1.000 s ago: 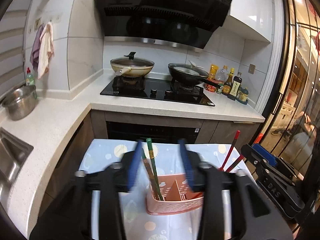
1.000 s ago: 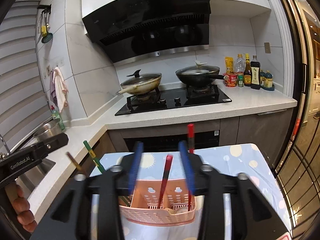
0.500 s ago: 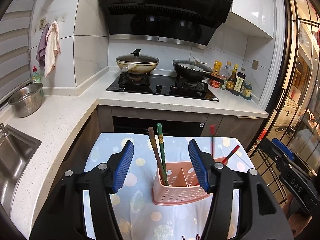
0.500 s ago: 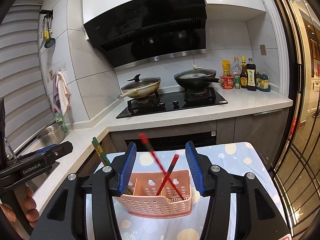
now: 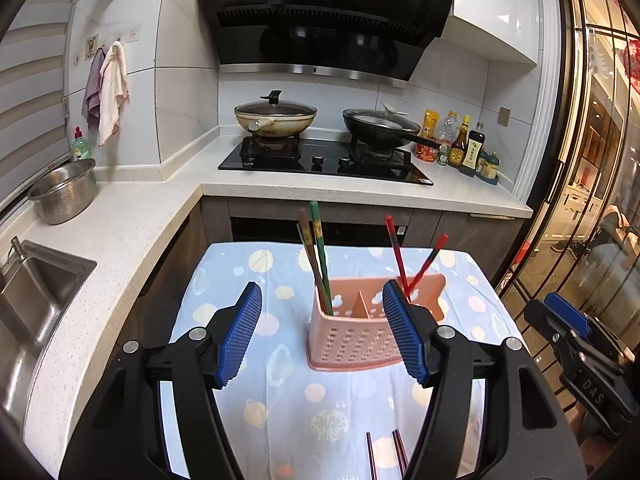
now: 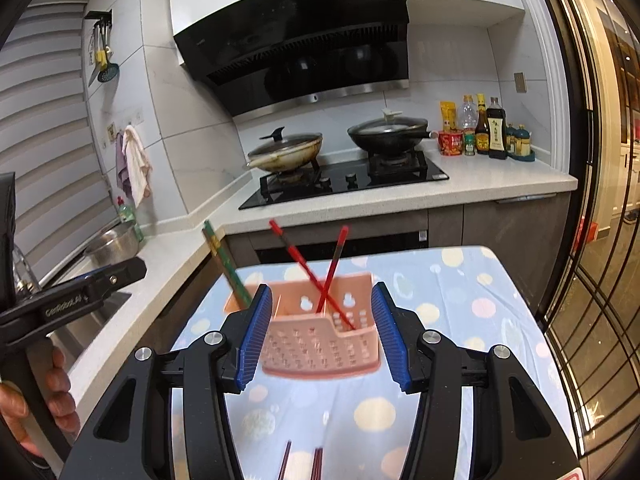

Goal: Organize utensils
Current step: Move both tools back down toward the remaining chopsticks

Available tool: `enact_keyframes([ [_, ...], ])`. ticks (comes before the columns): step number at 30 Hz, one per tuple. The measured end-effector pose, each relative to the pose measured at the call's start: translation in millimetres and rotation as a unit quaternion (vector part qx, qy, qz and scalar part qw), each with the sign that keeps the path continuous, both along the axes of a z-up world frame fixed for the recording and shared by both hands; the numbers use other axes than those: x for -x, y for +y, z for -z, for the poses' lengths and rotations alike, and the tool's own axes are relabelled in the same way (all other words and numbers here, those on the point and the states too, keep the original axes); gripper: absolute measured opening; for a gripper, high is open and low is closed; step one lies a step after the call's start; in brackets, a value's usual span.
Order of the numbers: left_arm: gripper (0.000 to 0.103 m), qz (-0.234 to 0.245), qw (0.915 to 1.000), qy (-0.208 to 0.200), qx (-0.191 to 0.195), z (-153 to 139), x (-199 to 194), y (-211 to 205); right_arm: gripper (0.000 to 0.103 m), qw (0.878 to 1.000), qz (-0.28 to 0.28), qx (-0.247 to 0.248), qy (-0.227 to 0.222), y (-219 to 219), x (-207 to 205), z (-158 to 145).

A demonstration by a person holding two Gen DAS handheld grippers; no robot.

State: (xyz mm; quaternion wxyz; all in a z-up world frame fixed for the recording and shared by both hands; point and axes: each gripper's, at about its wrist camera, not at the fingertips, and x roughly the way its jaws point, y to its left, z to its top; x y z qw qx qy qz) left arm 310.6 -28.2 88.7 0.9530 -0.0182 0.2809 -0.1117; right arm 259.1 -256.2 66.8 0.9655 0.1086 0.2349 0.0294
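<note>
Standing mid-frame on the cloth-covered surface [image 5: 224, 304], the pink caddy [image 5: 360, 340] holds chopsticks while both hand-held grippers, left [image 5: 322, 334] just widened and right [image 6: 322, 338], gape empty.

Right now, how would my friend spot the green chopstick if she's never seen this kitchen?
Find the small table with the dotted blue cloth in front of the stove. On it stands a pink basket. The green chopstick stands in its left end beside a brown one; the two at the other end are red.

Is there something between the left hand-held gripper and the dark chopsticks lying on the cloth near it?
Nothing visible: the left hand-held gripper is open above bare cloth, and the dark chopsticks lie just below its fingers.
</note>
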Motion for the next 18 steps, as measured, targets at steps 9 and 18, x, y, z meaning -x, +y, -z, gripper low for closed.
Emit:
enact_keyframes([
  [9, 0.061, -0.001, 0.9988, 0.048, -0.007, 45, 59, 12, 0.056, 0.998, -0.017, 0.006, 0.066, 12, 88, 55],
  [18, 0.061, -0.003, 0.9901, 0.14, -0.014, 133, 118, 25, 0.056, 0.987, -0.016, 0.01, 0.157, 24, 162, 134],
])
